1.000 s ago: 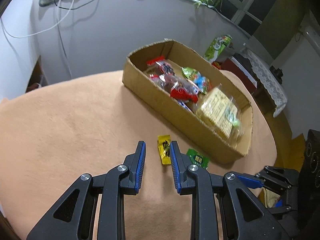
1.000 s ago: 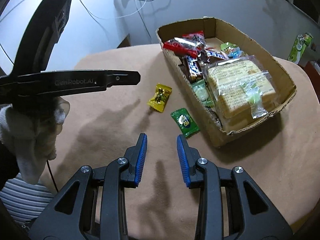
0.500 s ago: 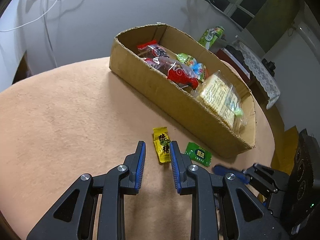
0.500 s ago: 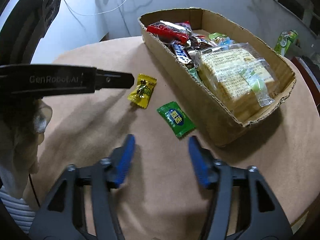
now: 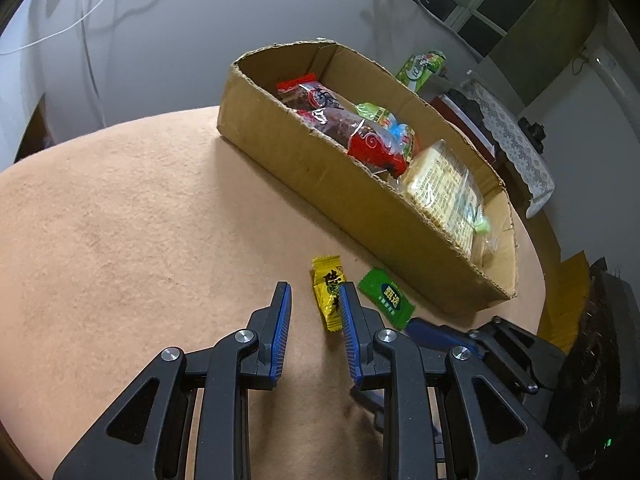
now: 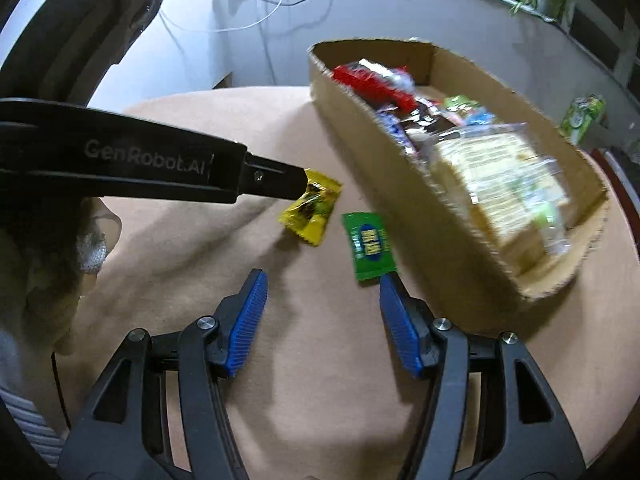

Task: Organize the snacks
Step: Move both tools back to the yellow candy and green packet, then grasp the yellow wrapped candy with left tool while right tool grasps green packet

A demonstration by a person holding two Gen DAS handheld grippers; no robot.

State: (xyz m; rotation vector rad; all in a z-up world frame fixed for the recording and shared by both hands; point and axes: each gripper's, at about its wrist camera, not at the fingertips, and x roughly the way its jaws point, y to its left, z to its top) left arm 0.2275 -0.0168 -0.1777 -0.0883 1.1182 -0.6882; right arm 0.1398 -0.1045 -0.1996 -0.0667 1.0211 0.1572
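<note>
A yellow candy packet [image 5: 326,276] and a green packet [image 5: 386,298] lie on the tan tablecloth just in front of a long cardboard box [image 5: 320,168] that holds red wrappers and a bagged bread pack [image 5: 444,184]. My left gripper [image 5: 315,286] hovers at the yellow packet with a narrow gap between its pads and nothing gripped; its right fingertip overlaps the packet's edge. My right gripper [image 6: 323,278] stands wide open just short of the green packet [image 6: 368,244], right fingertip by its near corner. In the right wrist view the left gripper's tip covers one end of the yellow packet [image 6: 312,212].
The box's near wall [image 6: 400,184] runs close beside both packets. A green carton [image 5: 420,68] stands beyond the box, and a dark speaker [image 5: 600,340] sits off the table's right edge. A gloved hand [image 6: 40,240] holds the left gripper. Bare tablecloth [image 5: 140,220] stretches left.
Both grippers have sunk and closed in on the two loose packets. The right gripper's jaws have spread much wider; the left gripper's gap looks the same.
</note>
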